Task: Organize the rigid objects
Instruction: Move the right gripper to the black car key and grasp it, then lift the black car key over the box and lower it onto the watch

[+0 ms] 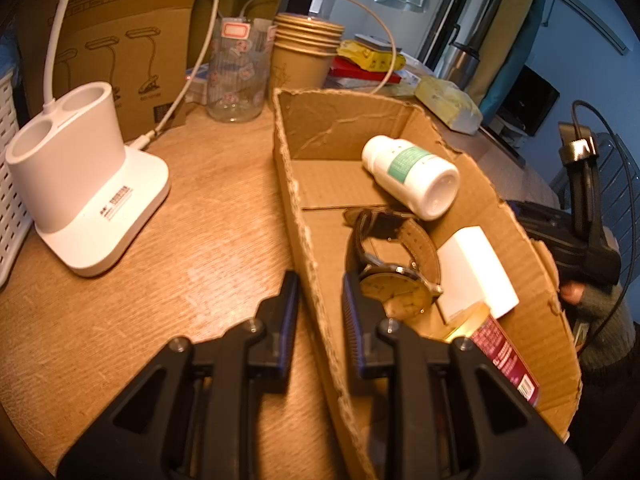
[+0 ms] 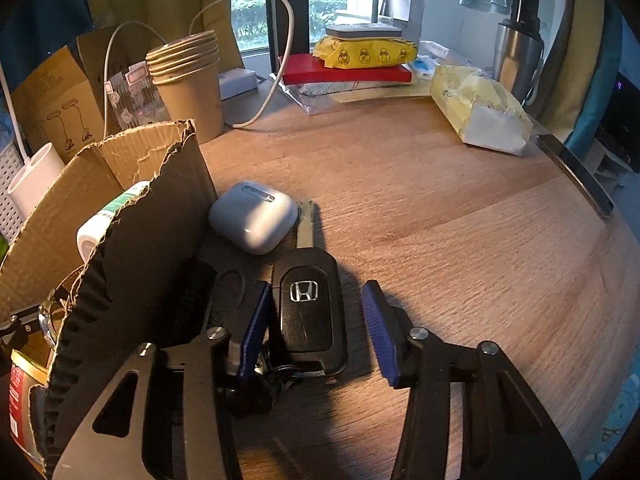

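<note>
– Wooden tabletop (image 2: 440,216) w/ clutter along the back edge, window behind it. What's on the left wrist view?

– Torn cardboard box (image 1: 320,280) fills the center and right of frame. Left gripper (image 1: 320,312) at lower center straddles the box's near wall: one finger outside on the table side, one inside. Fingers are apart w/ the wall between them; can't tell if the pads touch the cardboard.

– Box contents?

– White pill bottle (image 1: 412,176) lying on its side toward the far end. Wristwatch (image 1: 394,268) w/ brown leather strap at mid-box, just beside the inner finger. White rectangular block (image 1: 476,268) right of the watch, and a can w/ red label (image 1: 504,352) at lower right.

– Outside the box?

– White 2-hole holder (image 1: 84,184) at left, clear sticker-covered glass (image 1: 236,72) and stacked paper cups (image 1: 304,52) at top center.

– Right wrist view?

– Right gripper (image 2: 316,320) at lower center, fingers spread wide on either side of a black Honda car key (image 2: 310,312), blade pointing up-frame. Left pad is close against the fob, right pad is clear of it. Key lies on the table just right of the box wall.

– Anything else nearby?

– Pale grey earbud case (image 2: 253,222) just above the key, next to the blade, beside the box's corner.
</note>
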`<state>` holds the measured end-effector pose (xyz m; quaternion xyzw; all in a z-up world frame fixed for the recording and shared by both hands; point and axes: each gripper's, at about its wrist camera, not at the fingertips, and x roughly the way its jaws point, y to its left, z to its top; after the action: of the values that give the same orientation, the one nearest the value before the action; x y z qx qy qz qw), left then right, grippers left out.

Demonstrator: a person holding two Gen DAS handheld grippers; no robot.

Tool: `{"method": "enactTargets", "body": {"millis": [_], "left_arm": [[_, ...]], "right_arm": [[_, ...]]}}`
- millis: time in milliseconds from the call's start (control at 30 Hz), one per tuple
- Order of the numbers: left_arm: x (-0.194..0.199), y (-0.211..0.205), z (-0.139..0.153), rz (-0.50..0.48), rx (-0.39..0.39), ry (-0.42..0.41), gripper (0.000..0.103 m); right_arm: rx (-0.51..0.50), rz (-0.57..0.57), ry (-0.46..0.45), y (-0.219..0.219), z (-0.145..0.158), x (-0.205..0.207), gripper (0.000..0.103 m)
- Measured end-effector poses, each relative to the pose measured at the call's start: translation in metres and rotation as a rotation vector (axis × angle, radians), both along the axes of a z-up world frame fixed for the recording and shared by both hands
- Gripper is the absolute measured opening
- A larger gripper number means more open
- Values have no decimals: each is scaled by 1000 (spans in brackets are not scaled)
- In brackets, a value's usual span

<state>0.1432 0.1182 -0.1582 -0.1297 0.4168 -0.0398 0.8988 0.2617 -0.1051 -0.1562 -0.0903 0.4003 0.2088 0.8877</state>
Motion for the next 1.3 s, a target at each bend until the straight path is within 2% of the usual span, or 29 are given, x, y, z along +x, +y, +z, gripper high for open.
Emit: {"method": "enactTargets", "body": {"millis": [33,433,1300], "left_arm": [[0,0,0,0,0,0,24],[0,1,0,0,0,0,24],[0,1,0,0,-1,0,24]], "right_arm": [[-3,1,-3,0,0,-1,38],[8,-12,-13,-5,7,-11,38],[53,43,-215,2,102,-61,38]]}}
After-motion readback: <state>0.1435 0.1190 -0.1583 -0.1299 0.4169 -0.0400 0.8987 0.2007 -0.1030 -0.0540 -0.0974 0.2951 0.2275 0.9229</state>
